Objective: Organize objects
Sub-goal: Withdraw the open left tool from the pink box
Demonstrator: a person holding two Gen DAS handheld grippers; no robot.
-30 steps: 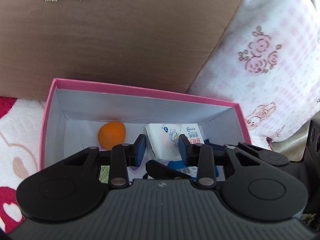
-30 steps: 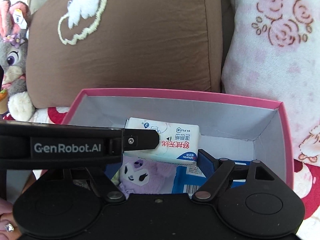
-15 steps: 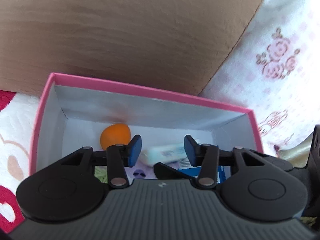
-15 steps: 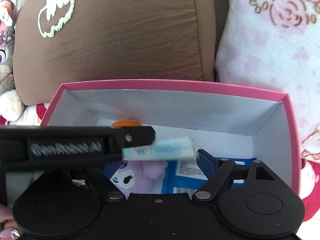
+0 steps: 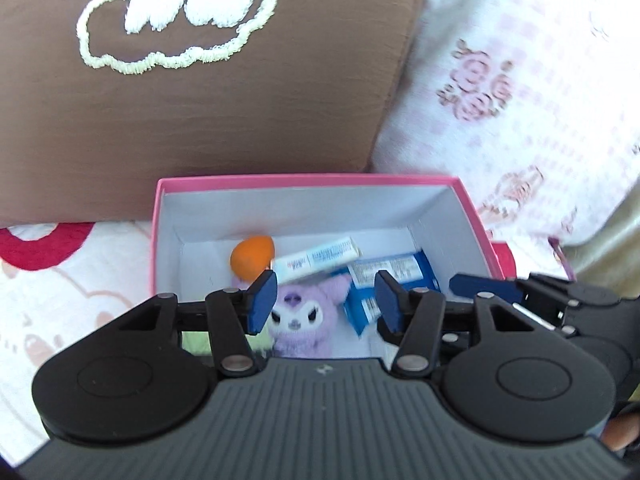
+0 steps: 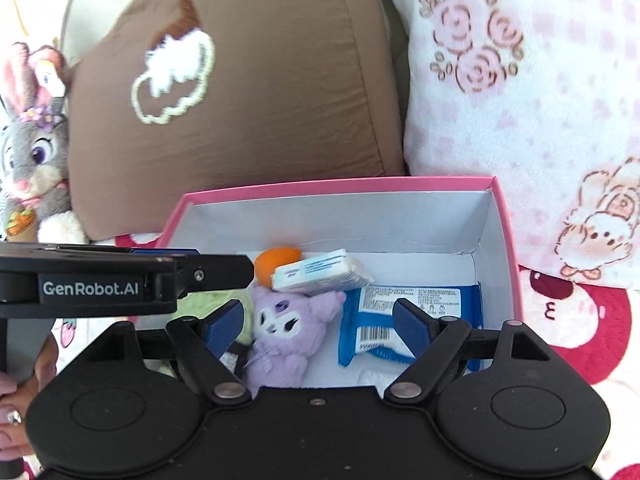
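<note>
Right wrist view, from the left: a grey plush rabbit (image 6: 34, 148) leans beside a brown cushion with a white stitched cloud (image 6: 240, 92). Below it the left gripper (image 5: 322, 300) reaches in; its jaws are opening, with nothing between the blue pads. Next comes the pink cardboard box with white inner walls (image 6: 400, 216). Inside it, an orange ball (image 6: 276, 264) sits at the back left, a white tissue pack (image 6: 320, 274) lies tilted across it and the purple plush toy (image 6: 286, 336), and blue and white snack packets (image 6: 384, 320) lie flat to the right. The right gripper (image 6: 320, 322) hangs wide over the box, holding nothing. A pink rose-print pillow (image 6: 540, 92) fills the far right.
</note>
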